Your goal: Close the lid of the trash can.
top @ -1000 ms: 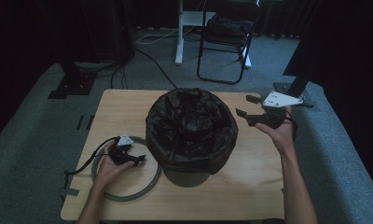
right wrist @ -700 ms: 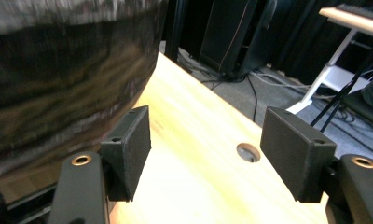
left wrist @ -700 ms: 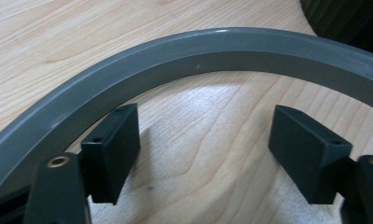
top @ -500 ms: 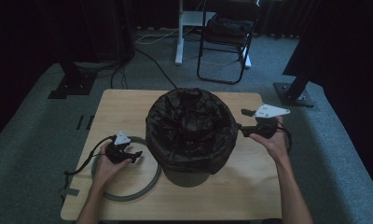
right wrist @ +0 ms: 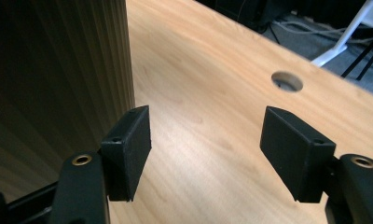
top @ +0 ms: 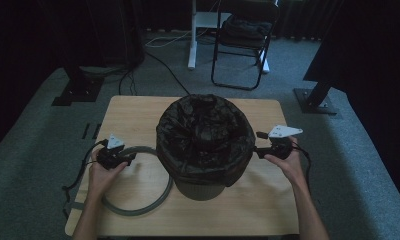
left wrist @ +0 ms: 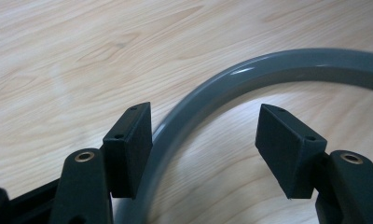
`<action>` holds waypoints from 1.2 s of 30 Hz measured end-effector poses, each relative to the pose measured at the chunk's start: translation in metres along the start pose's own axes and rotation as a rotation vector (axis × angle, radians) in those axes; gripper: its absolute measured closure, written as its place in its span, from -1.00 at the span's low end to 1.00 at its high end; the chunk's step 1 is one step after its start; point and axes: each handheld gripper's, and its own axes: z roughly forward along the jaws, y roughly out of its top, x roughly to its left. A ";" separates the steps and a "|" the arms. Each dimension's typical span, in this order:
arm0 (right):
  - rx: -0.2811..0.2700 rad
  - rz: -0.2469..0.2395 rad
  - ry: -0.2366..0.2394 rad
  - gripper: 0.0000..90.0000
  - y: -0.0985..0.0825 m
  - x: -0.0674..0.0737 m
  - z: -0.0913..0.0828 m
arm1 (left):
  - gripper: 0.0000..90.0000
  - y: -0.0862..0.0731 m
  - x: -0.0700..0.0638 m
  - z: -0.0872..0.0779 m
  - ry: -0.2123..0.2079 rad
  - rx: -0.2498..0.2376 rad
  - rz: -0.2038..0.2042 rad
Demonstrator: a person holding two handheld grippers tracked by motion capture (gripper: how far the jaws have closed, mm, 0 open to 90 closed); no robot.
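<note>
Two grippers flank the lined bin [top: 204, 142] at the table's [top: 138, 112] centre. At nine o'clock of it the left gripper [top: 130, 160] sits over the grey ring [top: 160, 192], which lies flat on the wood around seven o'clock; its jaws have just been closing, and the left gripper view shows the ring [left wrist: 250, 74] passing between them, brushing one pad while the other stands clear, so no pinch yet. That suggests a pickup of the ring is under way. At three o'clock the right gripper [top: 257, 153], which a second ago hung higher and farther out, now sits low beside the bin wall [right wrist: 54, 79], jaws spread on nothing.
</note>
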 end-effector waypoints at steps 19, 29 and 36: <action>0.042 0.089 0.017 -0.27 -0.044 -0.001 0.012 | 0.11 -0.018 0.021 0.003 0.008 0.122 -0.021; 0.062 0.112 0.025 -0.27 -0.058 0.001 0.018 | 0.46 -0.020 0.022 -0.001 -0.038 0.114 0.028; 0.073 0.123 0.029 -0.25 -0.063 0.001 0.022 | 0.62 -0.024 0.025 -0.006 -0.076 0.124 0.059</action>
